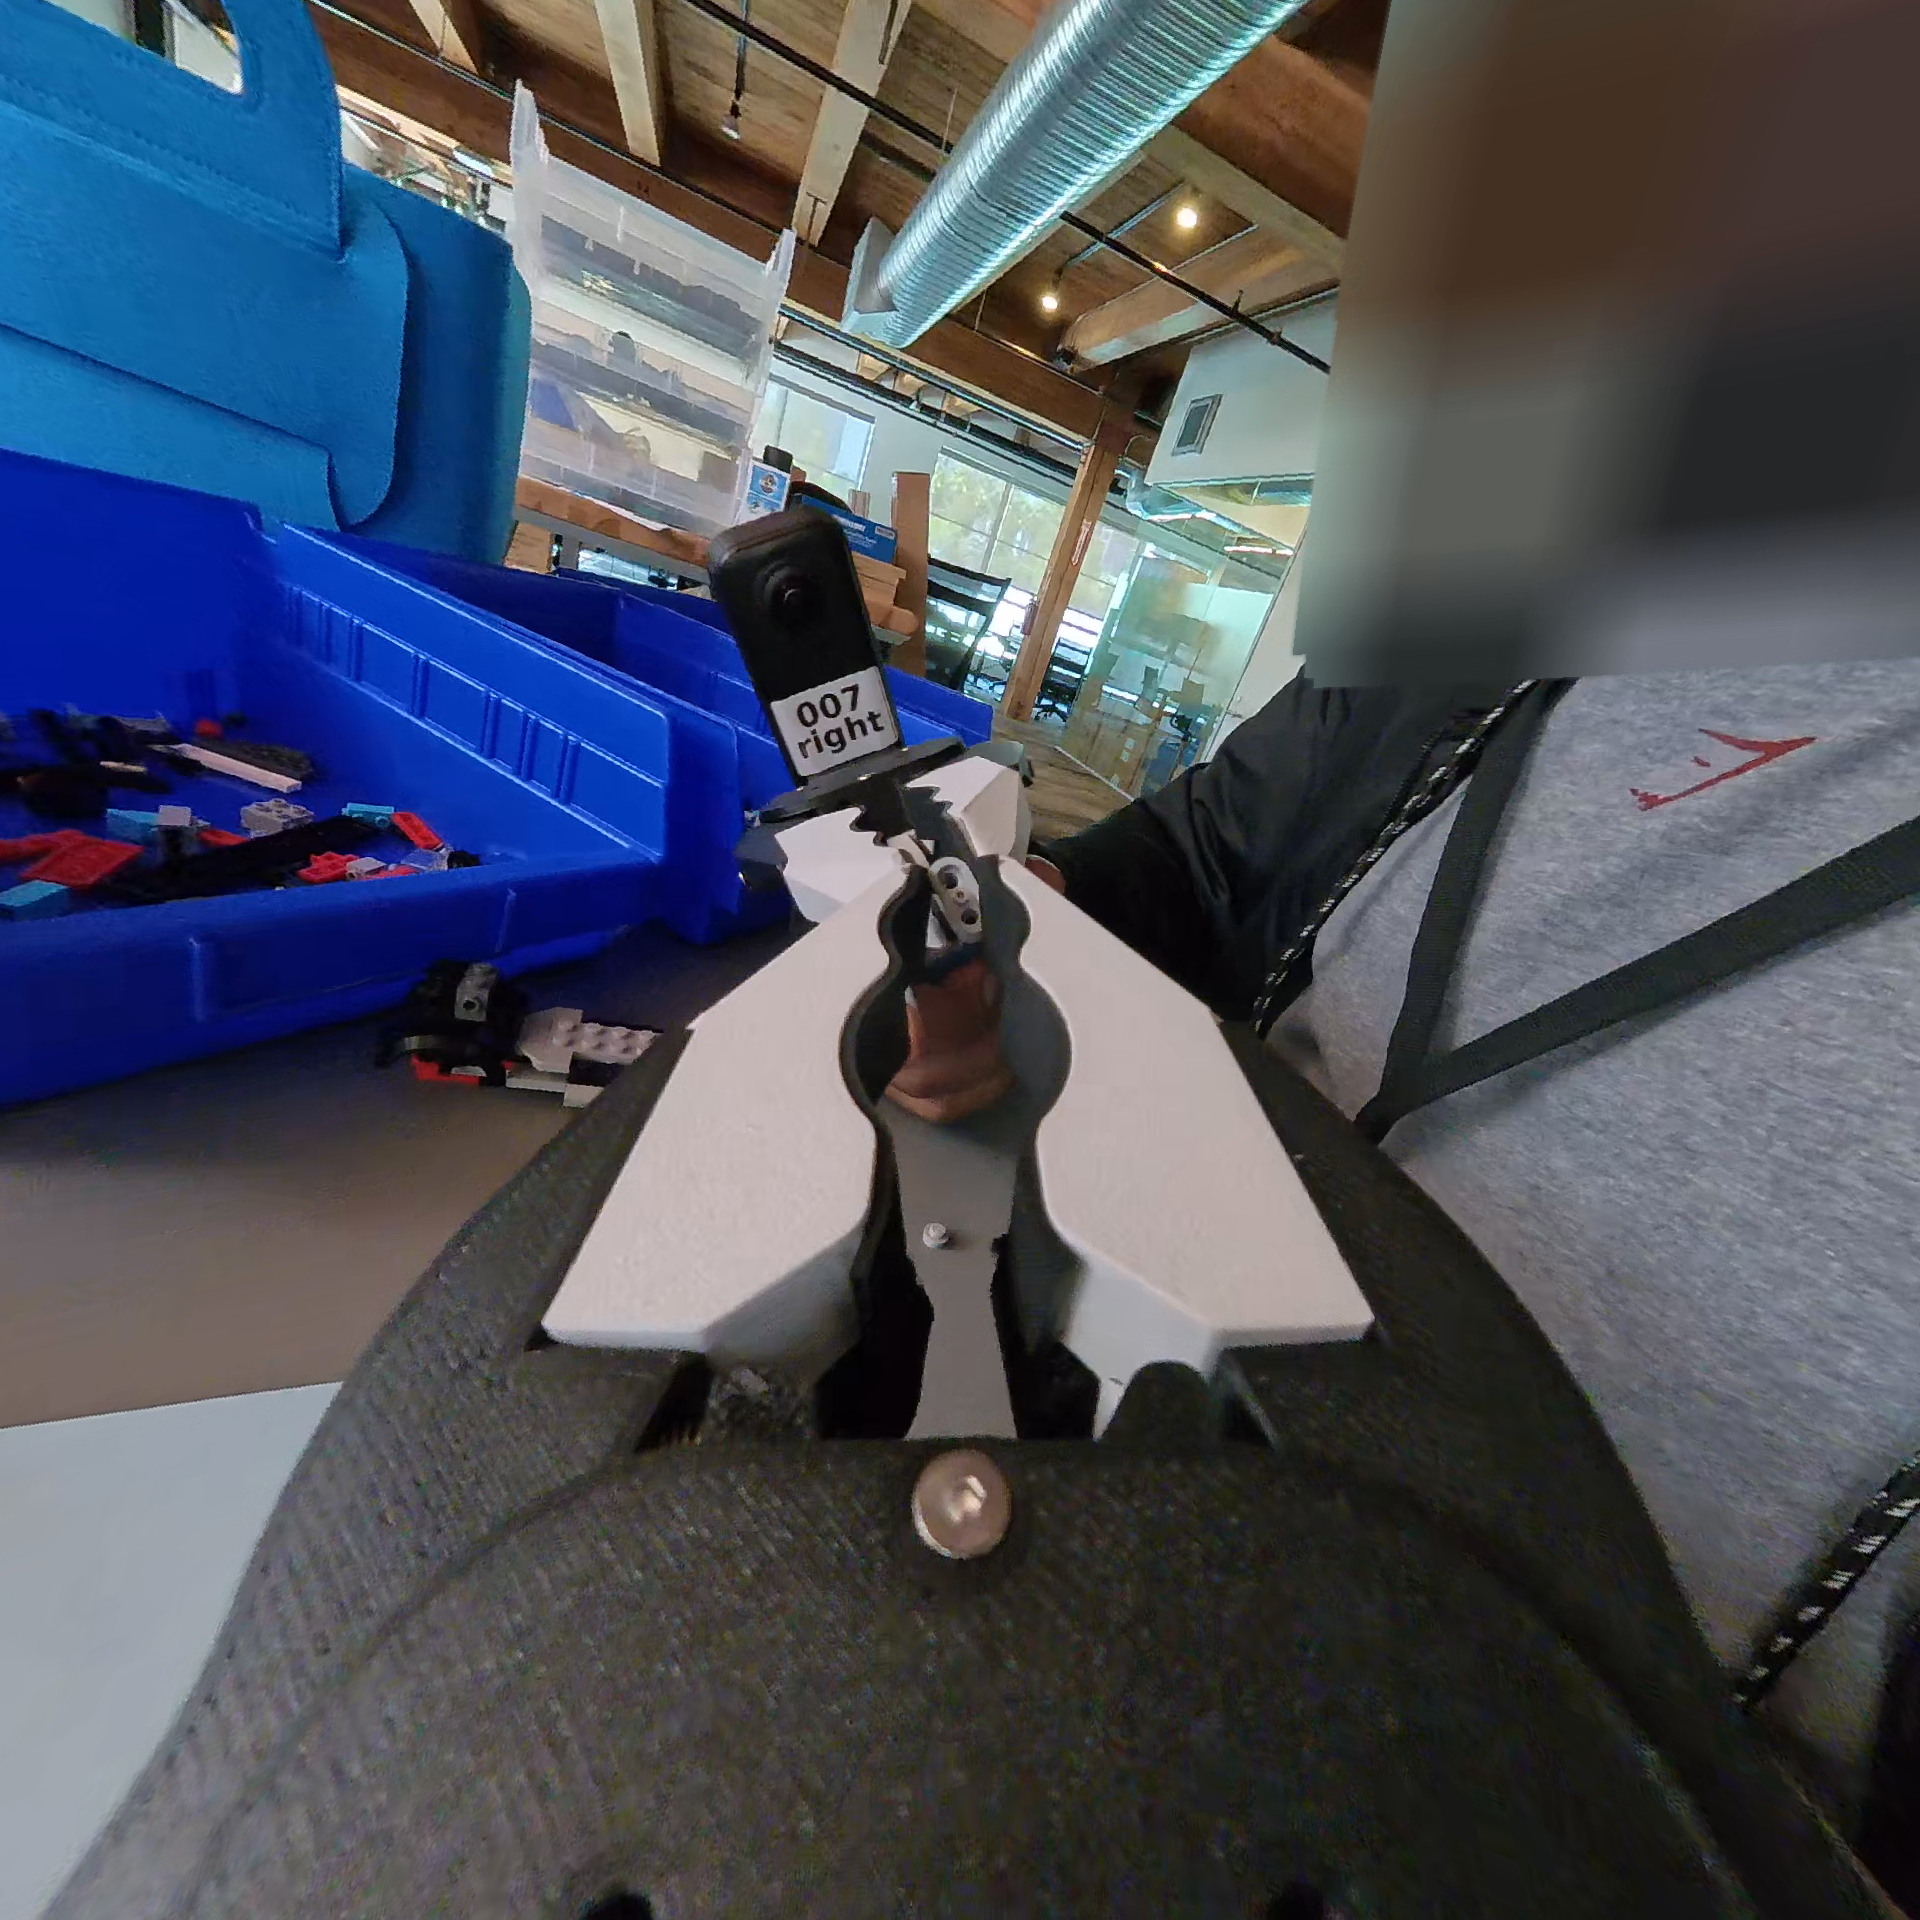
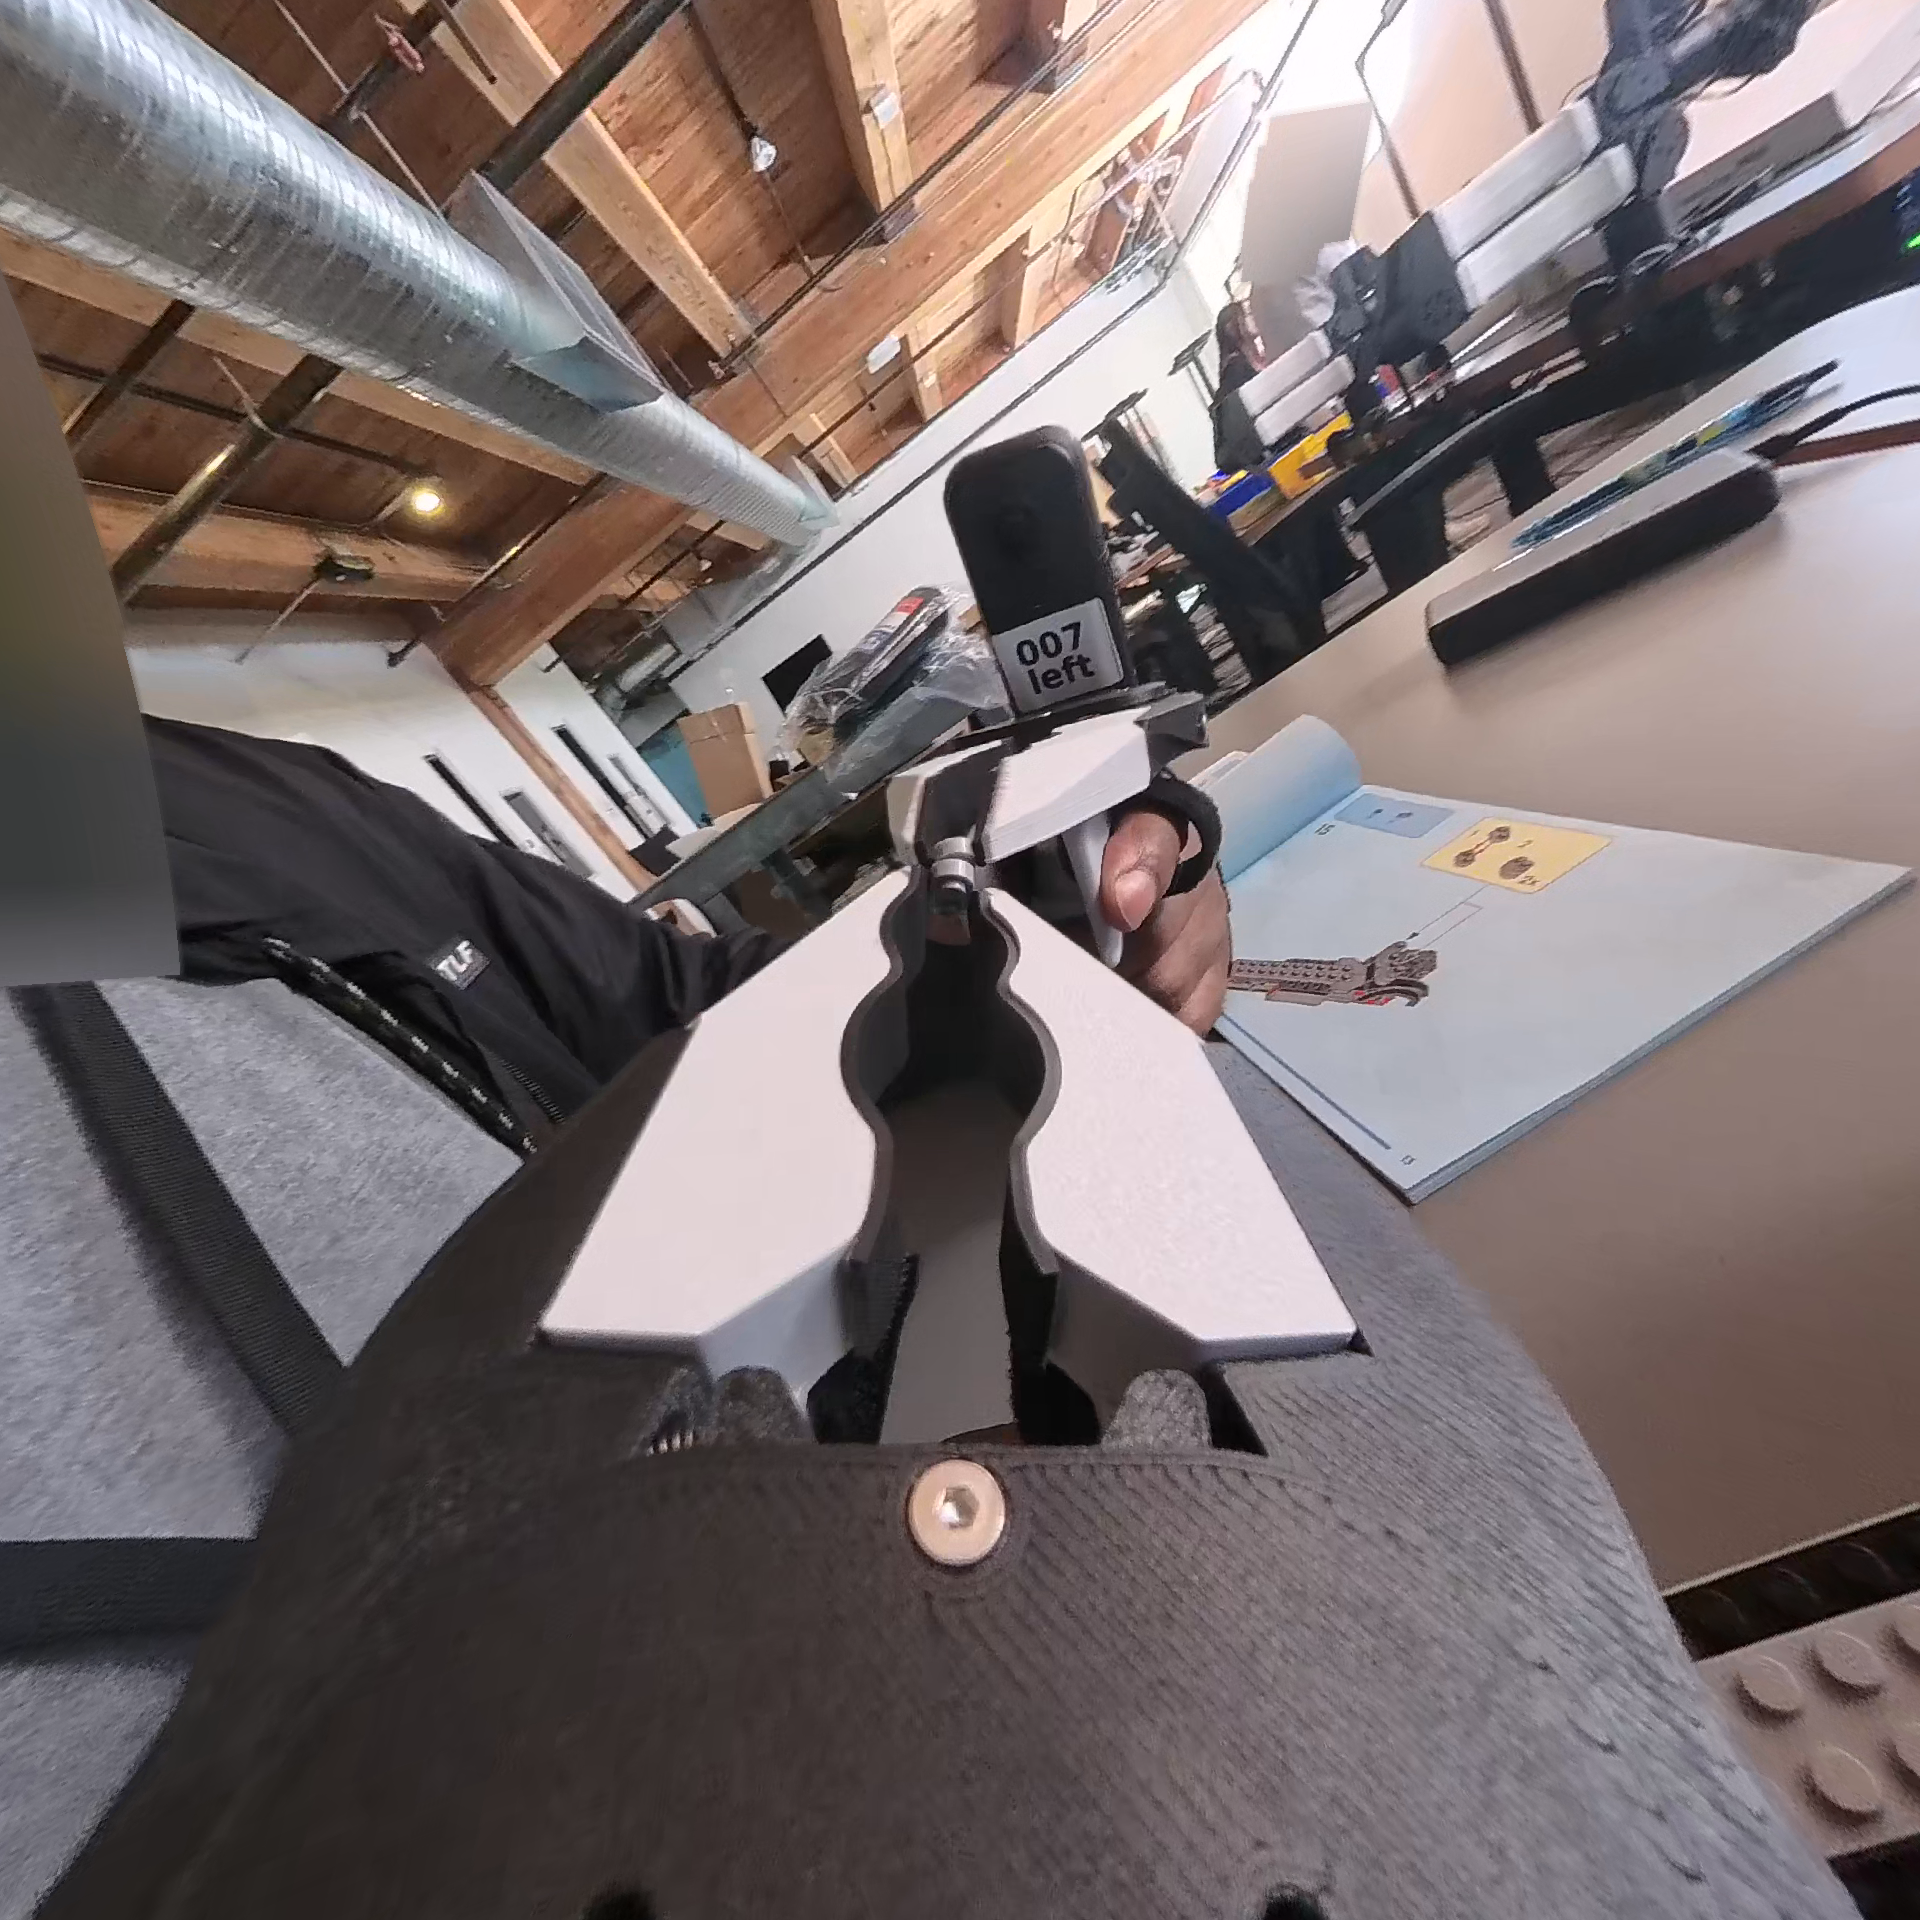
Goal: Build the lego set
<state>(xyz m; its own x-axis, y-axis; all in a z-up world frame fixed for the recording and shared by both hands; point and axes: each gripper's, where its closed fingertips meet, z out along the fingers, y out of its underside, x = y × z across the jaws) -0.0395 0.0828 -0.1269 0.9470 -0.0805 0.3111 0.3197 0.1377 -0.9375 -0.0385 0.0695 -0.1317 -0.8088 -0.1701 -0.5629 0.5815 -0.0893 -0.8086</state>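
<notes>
Hovering tip to tip above the counter, both grippers meet on a small grey lego piece. Left gripper fingers pinch it; right gripper fingers narrow, grip unclear. Half-built model lies beside the blue bin of loose bricks. Booklet lies open.

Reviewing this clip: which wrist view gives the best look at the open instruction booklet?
The right wrist view. The instruction booklet lies open on the tan table, its light blue page facing the camera, beyond the left gripper. The left wrist view shows none of it, only the blue bin of loose bricks.
</notes>
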